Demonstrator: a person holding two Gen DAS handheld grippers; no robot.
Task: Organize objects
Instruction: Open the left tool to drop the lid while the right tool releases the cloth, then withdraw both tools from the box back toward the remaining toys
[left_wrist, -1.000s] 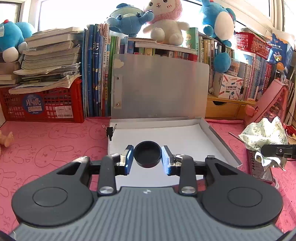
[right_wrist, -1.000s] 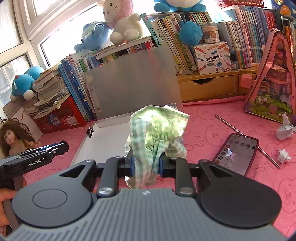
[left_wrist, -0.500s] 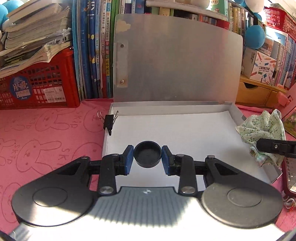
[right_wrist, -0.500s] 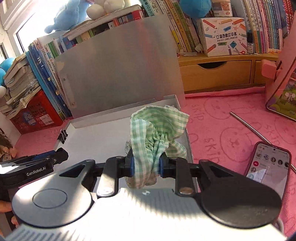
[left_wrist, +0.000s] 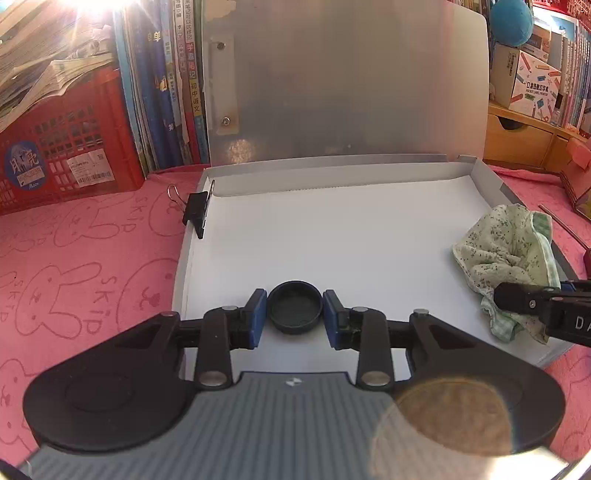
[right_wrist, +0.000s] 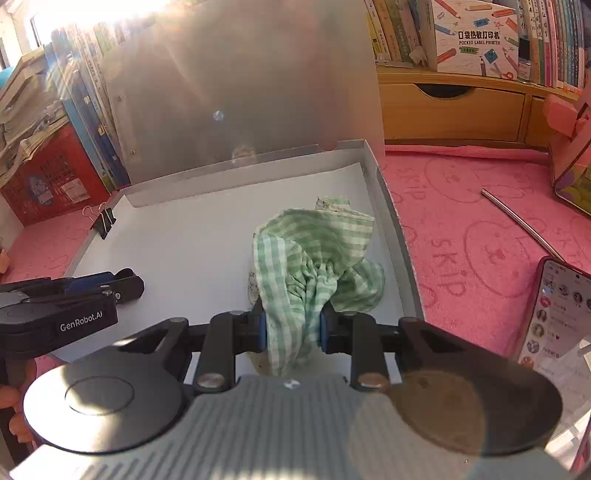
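Observation:
My left gripper (left_wrist: 294, 314) is shut on a small round black cap (left_wrist: 294, 312), held just above the near part of the white floor of an open grey box (left_wrist: 332, 173). My right gripper (right_wrist: 290, 326) is shut on a crumpled green checked cloth (right_wrist: 317, 258), whose bulk rests on the box floor (right_wrist: 177, 240) near its right wall. In the left wrist view the cloth (left_wrist: 506, 251) lies at the box's right side with the right gripper's finger (left_wrist: 524, 299) beside it. The left gripper (right_wrist: 122, 286) shows at the left in the right wrist view.
A black binder clip (left_wrist: 195, 214) is clipped to the box's left wall. The box lid (left_wrist: 343, 81) stands upright against books and a red crate (left_wrist: 66, 136). A phone (right_wrist: 554, 314) and a metal rod (right_wrist: 524, 225) lie on the pink cloth to the right. A wooden drawer unit (right_wrist: 450, 107) stands behind.
Both grippers have come down and forward over the open box. The cap now hangs low over the box floor, and the cloth has sunk onto the floor near the right wall.

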